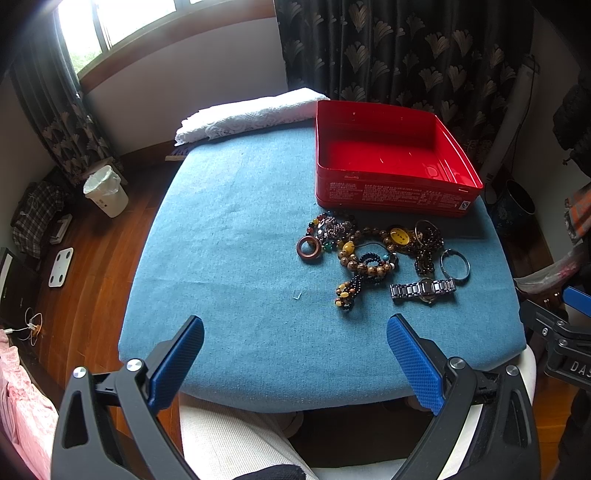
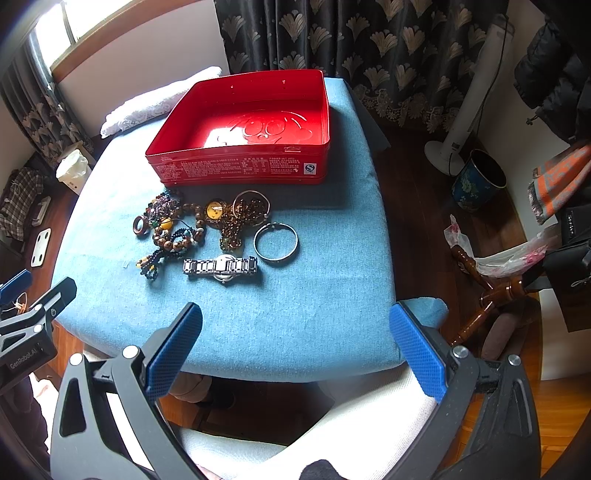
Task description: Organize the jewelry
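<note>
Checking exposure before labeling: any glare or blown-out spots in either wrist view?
Left wrist: window blown white, red tin floor shows mild sheen. Right wrist: strong glare patch on the tin floor, window clipped; jewelry pile evenly lit, sharp.

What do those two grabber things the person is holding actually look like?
Each of the tongs is a black, plastic-looking frame with triangular cut-outs and round silver bolts, forking into two fingers faced with blue, finely dimpled pads. The left tongs and the right tongs look identical. Seen from the right camera, the left one's body carries white "GenRobot.AI" lettering. No cables show. Near the bottom edge, the person's legs wear pale ribbed fabric.
</note>
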Tool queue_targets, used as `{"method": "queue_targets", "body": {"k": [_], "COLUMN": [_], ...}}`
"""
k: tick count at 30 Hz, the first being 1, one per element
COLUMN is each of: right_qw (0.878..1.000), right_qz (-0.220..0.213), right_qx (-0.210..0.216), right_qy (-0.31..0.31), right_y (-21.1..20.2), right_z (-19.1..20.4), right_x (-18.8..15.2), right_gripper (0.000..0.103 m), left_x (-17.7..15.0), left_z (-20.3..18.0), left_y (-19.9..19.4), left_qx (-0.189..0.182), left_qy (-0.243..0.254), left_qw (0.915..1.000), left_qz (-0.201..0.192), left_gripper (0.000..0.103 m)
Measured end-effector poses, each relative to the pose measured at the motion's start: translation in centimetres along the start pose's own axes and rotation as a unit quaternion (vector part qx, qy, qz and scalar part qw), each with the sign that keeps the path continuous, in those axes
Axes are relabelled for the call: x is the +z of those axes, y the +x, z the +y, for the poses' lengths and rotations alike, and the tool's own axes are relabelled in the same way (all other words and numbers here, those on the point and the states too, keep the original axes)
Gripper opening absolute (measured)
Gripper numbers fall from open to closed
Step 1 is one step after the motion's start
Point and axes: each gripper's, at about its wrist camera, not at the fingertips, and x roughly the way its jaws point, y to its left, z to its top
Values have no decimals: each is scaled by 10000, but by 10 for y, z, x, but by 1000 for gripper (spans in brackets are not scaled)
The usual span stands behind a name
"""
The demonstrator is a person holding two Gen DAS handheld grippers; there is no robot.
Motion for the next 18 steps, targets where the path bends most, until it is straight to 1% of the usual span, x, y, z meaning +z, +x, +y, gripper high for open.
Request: {"method": "queue_targets", "body": {"k": [18], "right_qw": [10000], "right_qz": [-12], "right_qx": [-9], "right_qy": [-17], "right_y": [1], "right_z": [1], "right_x": [-1], "right_gripper": [98], "left_x": [-3], "left_z": [3], "left_y": [1], "left_qx": [5], "left_qy": [-9], "left_qw": [10000], "left_qz": [13], "left_gripper": [97]}}
